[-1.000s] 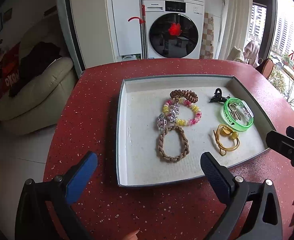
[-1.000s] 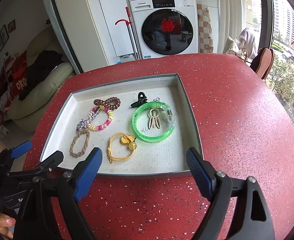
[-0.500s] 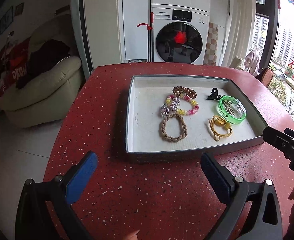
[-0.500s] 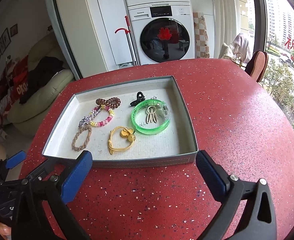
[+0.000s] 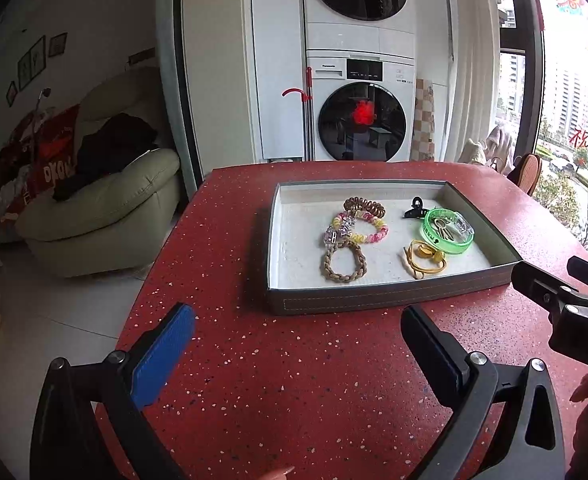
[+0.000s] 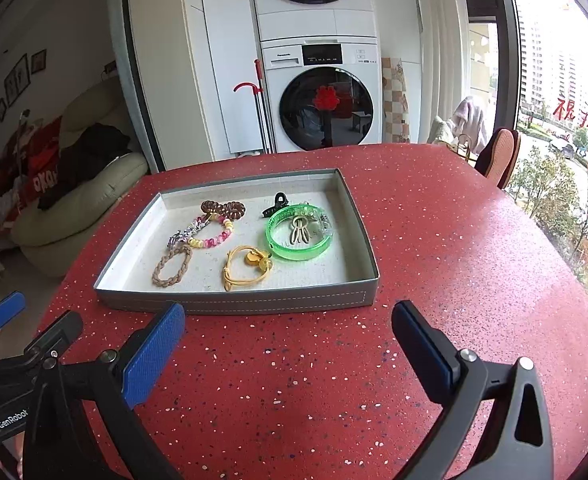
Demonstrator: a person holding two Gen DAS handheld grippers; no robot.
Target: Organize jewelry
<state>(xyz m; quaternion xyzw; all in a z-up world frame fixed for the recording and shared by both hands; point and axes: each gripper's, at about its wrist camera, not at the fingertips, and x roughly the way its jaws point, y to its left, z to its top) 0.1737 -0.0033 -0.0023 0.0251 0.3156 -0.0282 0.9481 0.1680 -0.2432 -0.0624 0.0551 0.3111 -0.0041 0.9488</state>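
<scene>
Jewelry lies in the grey tray on the red table, far of both grippers. Left gripper and right gripper gape empty. Risk: overlapping bracelets may snag and lift together.

Bare red counter ahead of both my tools, nothing on it between them and the grey tray. Tray's near wall stands up in front, so entry is from above. Inside, the left strip of the tray floor is bare; green bangle and black clip crowd the right side. Counter right of the tray is open.
</scene>
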